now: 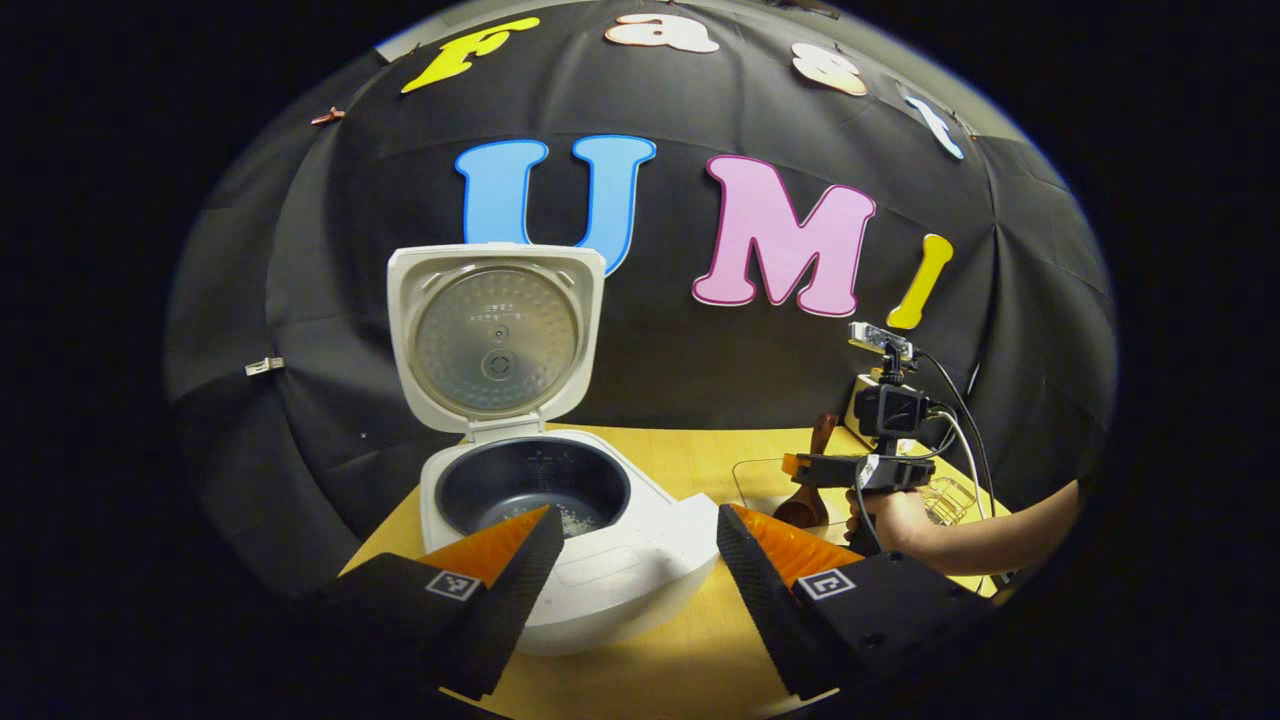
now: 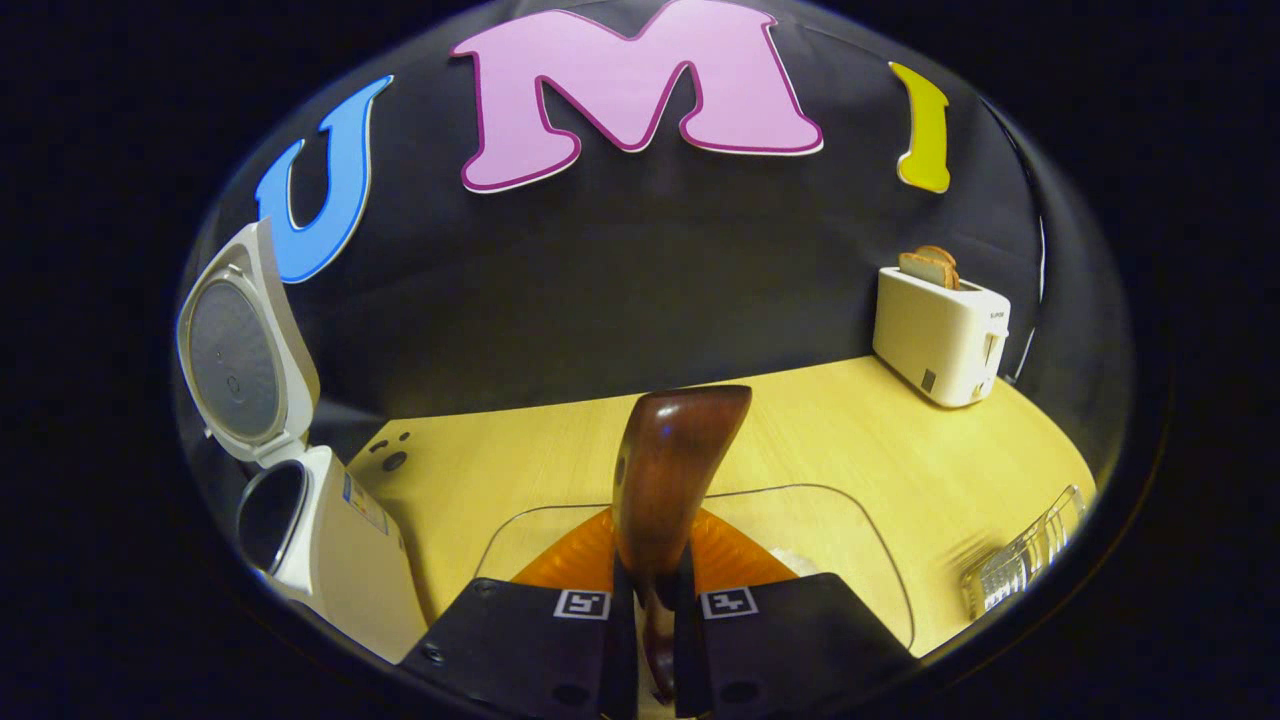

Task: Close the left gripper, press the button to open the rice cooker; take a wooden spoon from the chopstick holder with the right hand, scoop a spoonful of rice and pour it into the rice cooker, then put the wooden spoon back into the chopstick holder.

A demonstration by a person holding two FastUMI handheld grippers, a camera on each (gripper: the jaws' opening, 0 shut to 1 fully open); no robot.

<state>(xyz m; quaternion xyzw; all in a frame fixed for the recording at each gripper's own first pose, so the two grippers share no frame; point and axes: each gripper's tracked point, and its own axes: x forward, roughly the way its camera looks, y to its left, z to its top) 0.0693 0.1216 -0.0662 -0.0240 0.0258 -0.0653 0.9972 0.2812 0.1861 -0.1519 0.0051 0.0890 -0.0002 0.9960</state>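
No wording can be read: the toaster (image 2: pixel 942 335) bears a small mark at its 3 o'clock edge, too tiny to read.

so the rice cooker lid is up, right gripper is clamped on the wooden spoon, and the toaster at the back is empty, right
Not quite: the toaster is not empty; the right gripper view shows bread slices sticking out of its top. The rest holds: the rice cooker lid is up, and the right gripper is clamped on the wooden spoon.
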